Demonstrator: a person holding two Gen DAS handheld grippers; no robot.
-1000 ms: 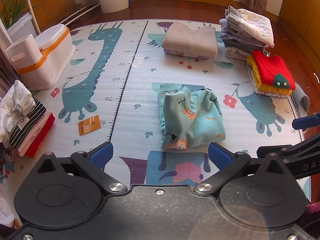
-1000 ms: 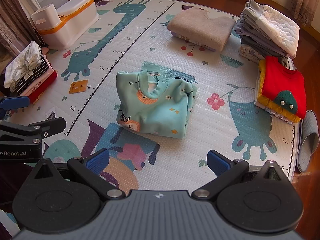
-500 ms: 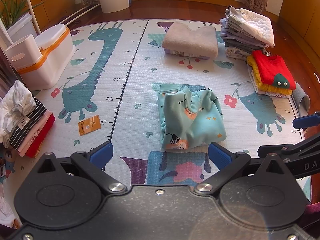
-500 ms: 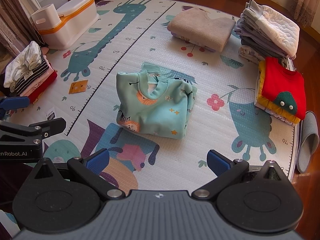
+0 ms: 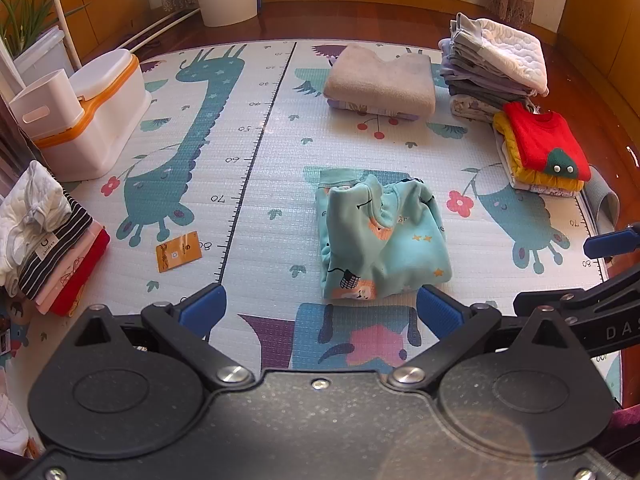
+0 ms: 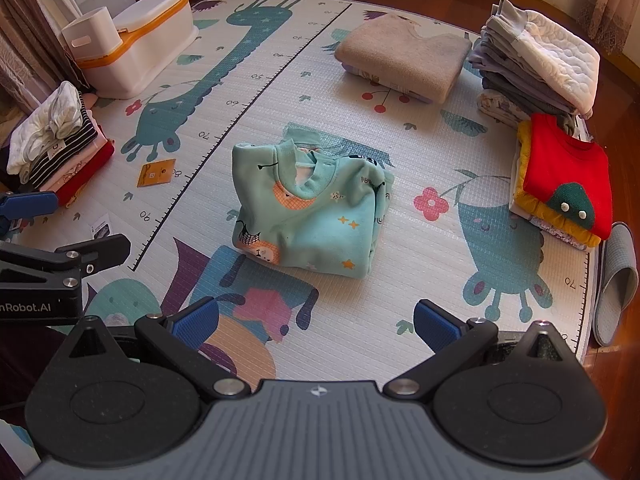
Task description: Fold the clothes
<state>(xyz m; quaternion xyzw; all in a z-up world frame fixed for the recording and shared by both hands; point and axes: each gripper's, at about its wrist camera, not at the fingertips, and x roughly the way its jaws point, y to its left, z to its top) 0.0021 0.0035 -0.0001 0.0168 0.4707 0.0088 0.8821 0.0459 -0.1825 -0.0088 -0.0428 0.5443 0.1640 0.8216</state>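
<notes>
Left wrist view: the left gripper (image 5: 320,310) is held wide open and empty above the play mat (image 5: 256,184). A folded teal sweatshirt (image 5: 380,240) is seen lying just beyond. The right gripper (image 6: 316,322) is likewise spread wide, holding nothing.

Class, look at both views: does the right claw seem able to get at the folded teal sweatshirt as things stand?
Probably yes. The right claw is open and empty, the teal sweatshirt lies straight ahead, and only bare play mat lies between them.

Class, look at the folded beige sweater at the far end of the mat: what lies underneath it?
Under the beige sweater a thin edge of lighter, patterned fabric peeks out, resting on the play mat. The sweater covers the rest, so what that fabric is cannot be told.
</notes>
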